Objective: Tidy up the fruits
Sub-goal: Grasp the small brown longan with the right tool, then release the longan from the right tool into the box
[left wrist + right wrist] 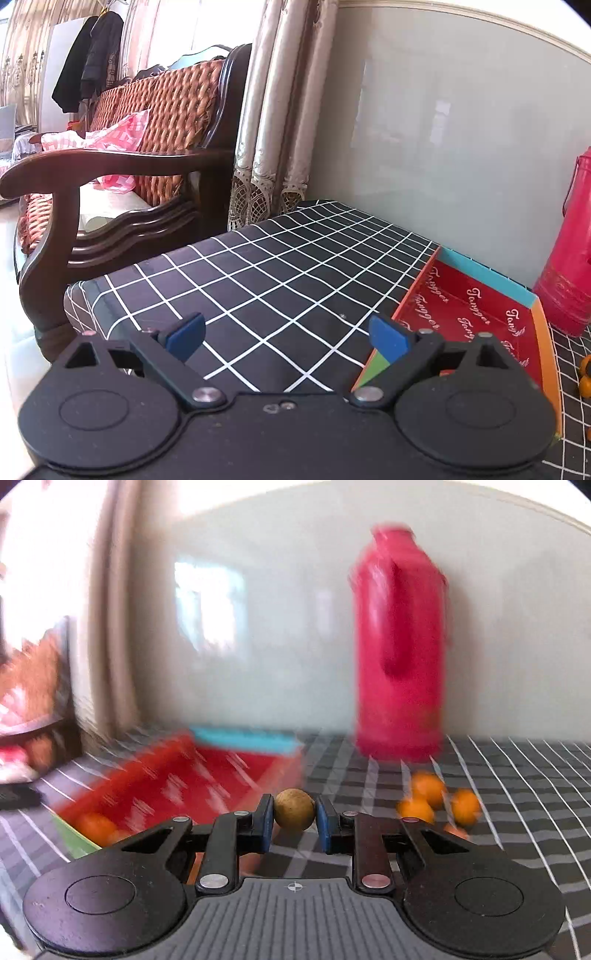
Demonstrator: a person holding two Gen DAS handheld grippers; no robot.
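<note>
My right gripper (pixel 294 816) is shut on a small round tan fruit (pixel 294 809) and holds it above the checked cloth, just right of a red tray (pixel 236 771). The right wrist view is blurred by motion. Orange fruits (pixel 96 827) lie in the tray's near corner. Several more orange fruits (pixel 428 794) lie on the cloth to the right. My left gripper (pixel 288 334) is open and empty, low over the cloth beside the tray's left edge (pixel 476 306). Two orange fruits (pixel 585 376) show at the far right of the left wrist view.
A tall red thermos (pixel 400 642) stands by the wall behind the loose fruits; it also shows in the left wrist view (pixel 569 258). The black checked tablecloth (pixel 280 266) ends at the left, where a wooden sofa (pixel 122 173) and curtains (pixel 269 122) stand.
</note>
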